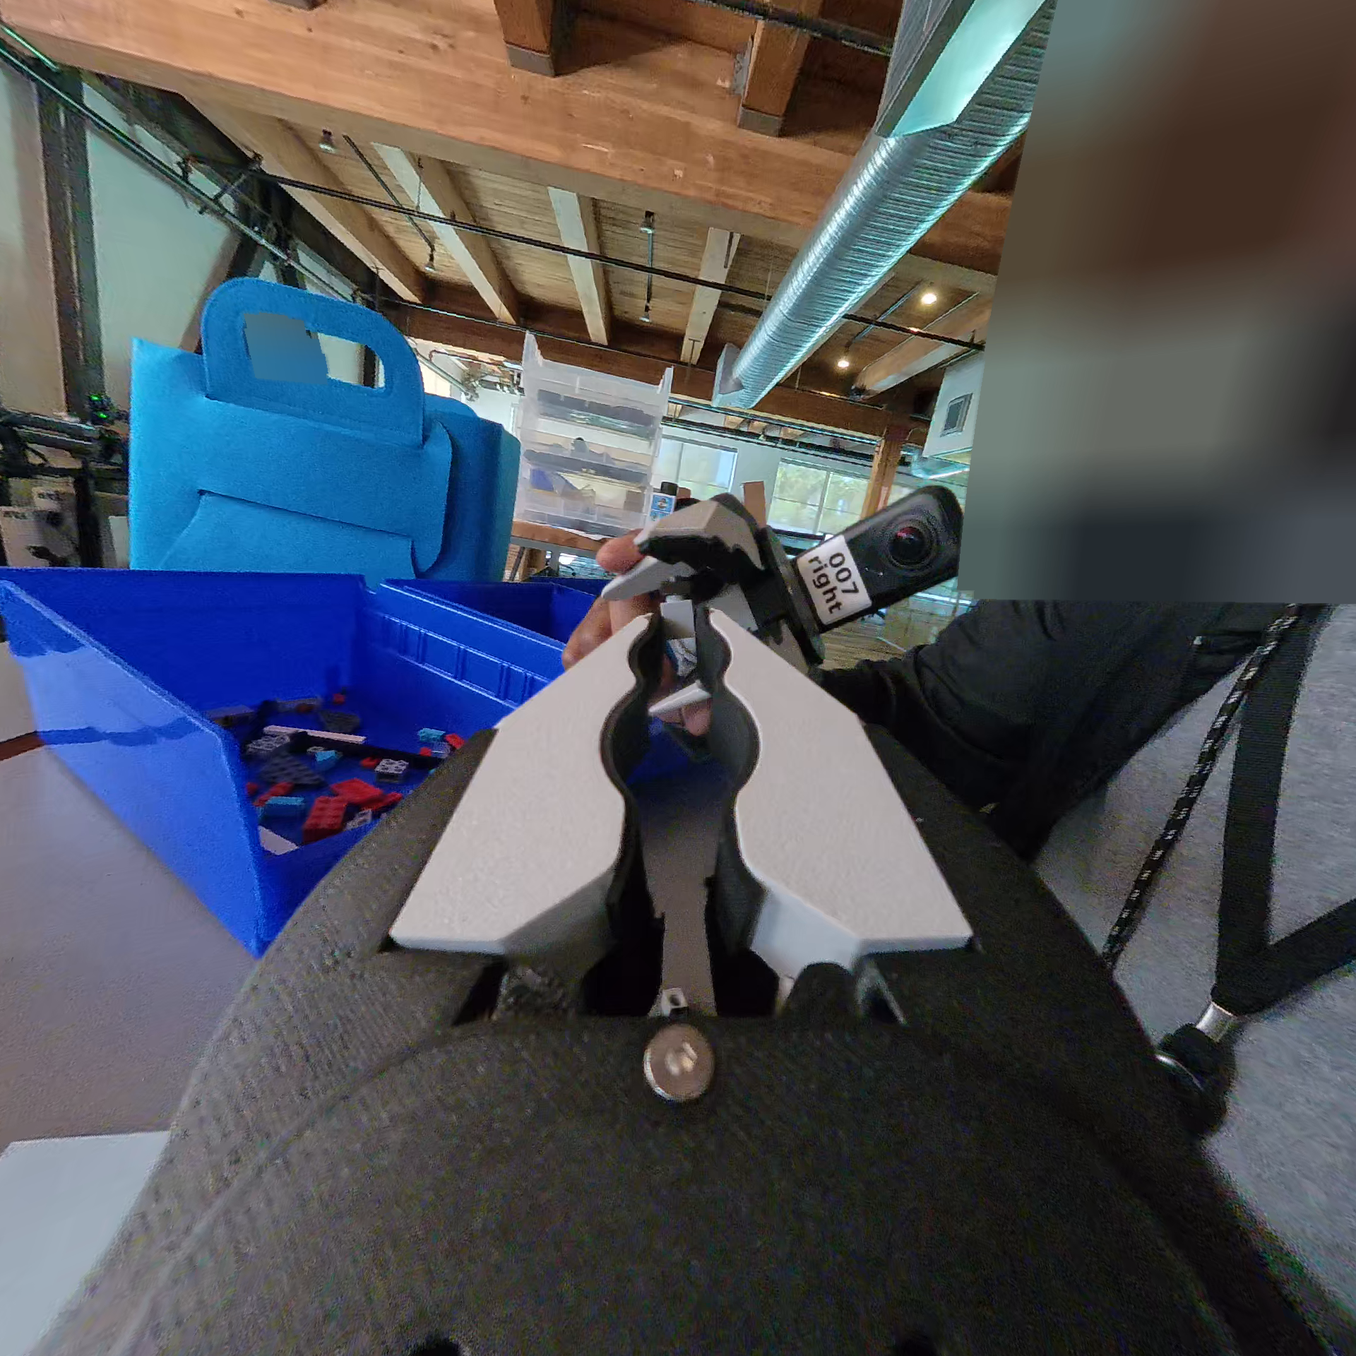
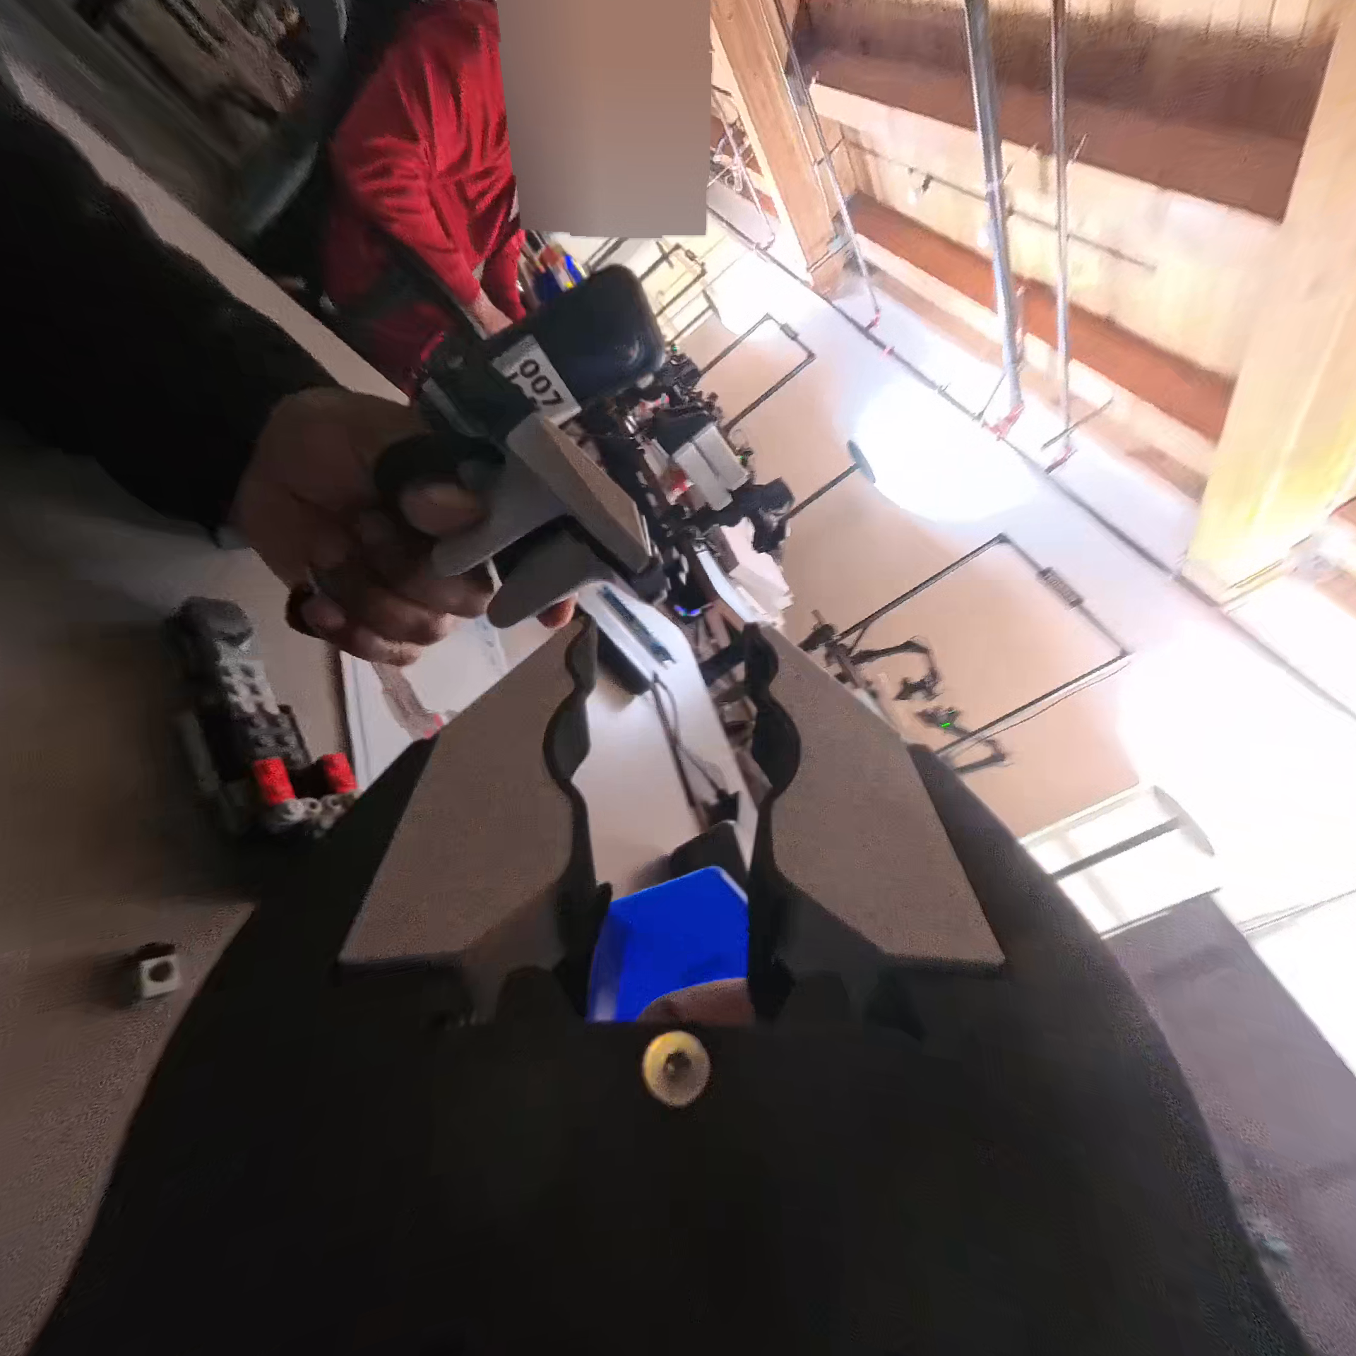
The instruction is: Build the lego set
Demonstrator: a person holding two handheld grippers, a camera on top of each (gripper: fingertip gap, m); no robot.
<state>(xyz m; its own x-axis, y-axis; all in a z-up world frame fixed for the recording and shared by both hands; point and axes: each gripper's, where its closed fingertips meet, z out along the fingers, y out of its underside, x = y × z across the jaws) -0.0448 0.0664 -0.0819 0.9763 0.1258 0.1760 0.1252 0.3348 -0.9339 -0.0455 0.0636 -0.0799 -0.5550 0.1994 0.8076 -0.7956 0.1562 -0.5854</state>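
Note:
My left gripper [image 1: 676, 632] is raised above the table, its jaws closed to a narrow slit; I see nothing clearly held in it. Its grey fingers [image 2: 580, 499], held by a hand, also show in the right wrist view. My right gripper [image 2: 669, 646] is open and empty, tilted, close in front of the left one; its camera [image 1: 910, 543] faces the left wrist view. A part-built dark grey model [image 2: 242, 726] with two red round parts lies on the table. A small grey piece [image 2: 150, 972] lies near it. A blue bin [image 1: 147, 741] holds several loose bricks [image 1: 330, 800].
A blue felt bag [image 1: 293, 469] stands behind the bin, with a clear drawer unit [image 1: 587, 455] farther back. A second blue bin [image 1: 477, 609] sits beside the first. A person in red [image 2: 418, 169] stands across the table. A white sheet [image 1: 59, 1211] lies at the near left. Left and right tips are no more than a few centimetres apart. It is some 15 cm from my right tips to the small grey piece [image 2: 150, 972].

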